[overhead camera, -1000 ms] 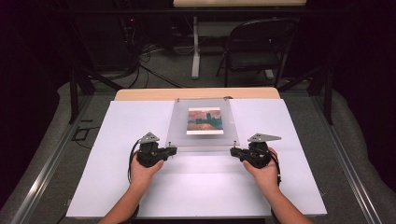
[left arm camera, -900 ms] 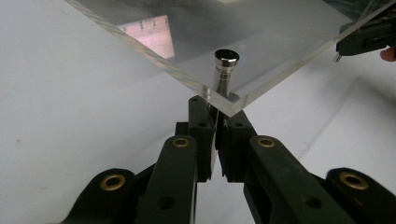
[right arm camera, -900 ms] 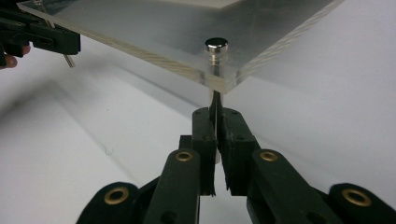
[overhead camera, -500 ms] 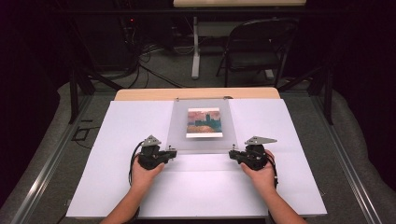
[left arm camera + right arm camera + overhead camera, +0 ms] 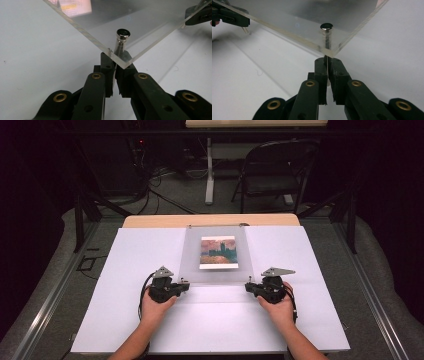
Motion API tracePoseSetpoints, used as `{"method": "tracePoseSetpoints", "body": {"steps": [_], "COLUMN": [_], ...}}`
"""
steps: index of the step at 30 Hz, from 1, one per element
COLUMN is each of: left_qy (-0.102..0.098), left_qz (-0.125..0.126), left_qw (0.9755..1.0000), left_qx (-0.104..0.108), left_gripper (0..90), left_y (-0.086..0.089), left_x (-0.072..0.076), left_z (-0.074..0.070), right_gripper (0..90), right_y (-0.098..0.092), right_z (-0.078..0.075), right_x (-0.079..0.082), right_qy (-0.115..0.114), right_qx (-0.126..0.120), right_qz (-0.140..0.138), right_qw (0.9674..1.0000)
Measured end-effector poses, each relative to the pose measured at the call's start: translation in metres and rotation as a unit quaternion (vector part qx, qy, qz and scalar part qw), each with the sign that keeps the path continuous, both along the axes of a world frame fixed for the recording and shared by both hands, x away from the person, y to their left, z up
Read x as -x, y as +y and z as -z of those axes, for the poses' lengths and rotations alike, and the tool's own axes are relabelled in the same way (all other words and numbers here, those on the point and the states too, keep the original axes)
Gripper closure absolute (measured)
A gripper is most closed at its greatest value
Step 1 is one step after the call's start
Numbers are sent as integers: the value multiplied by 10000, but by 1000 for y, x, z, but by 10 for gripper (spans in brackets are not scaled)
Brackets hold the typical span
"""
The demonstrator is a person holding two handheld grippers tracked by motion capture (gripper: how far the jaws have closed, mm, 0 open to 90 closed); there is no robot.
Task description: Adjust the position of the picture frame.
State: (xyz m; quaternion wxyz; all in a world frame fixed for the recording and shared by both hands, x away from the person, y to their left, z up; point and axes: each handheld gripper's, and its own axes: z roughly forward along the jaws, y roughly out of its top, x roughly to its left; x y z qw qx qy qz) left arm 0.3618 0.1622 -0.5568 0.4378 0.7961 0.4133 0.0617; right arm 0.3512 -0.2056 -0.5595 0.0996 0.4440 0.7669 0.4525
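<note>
1. A clear square acrylic sheet [image 5: 216, 254] lies mid white table [image 5: 125, 320], covering a small painted picture [image 5: 218, 252].
2. Left tool [image 5: 186, 285] pinches the sheet's near-left corner peg [image 5: 121, 42].
3. Right tool [image 5: 248, 286] pinches its near-right metal peg [image 5: 326, 33].

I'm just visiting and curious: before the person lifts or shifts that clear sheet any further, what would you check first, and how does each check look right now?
1. Left tool closed at the near left corner of the clear sheet: ok, jaws together under the metal peg.
2. Right tool closed at the near right corner: ok, jaws together below its peg.
3. Firmness of each grip: cannot tell.
4. Both hands level with each other: ok in the high view.
5. Picture lying flat under the sheet: ok.
6. Far edge of the sheet free of the table: cannot tell.
</note>
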Motion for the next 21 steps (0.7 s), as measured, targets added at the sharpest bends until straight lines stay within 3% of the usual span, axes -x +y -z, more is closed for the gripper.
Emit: {"method": "tracePoseSetpoints", "body": {"steps": [21], "left_qy": [21], "left_qz": [-27], "left_qw": [10000], "left_qx": [-24], "left_gripper": [842], "left_y": [0], "left_x": [0], "left_z": [4], "right_gripper": [841], "right_y": [1], "right_z": [4], "right_x": [0], "right_qy": [67], "right_qx": [77], "right_qz": [-4], "right_qw": [9999]}}
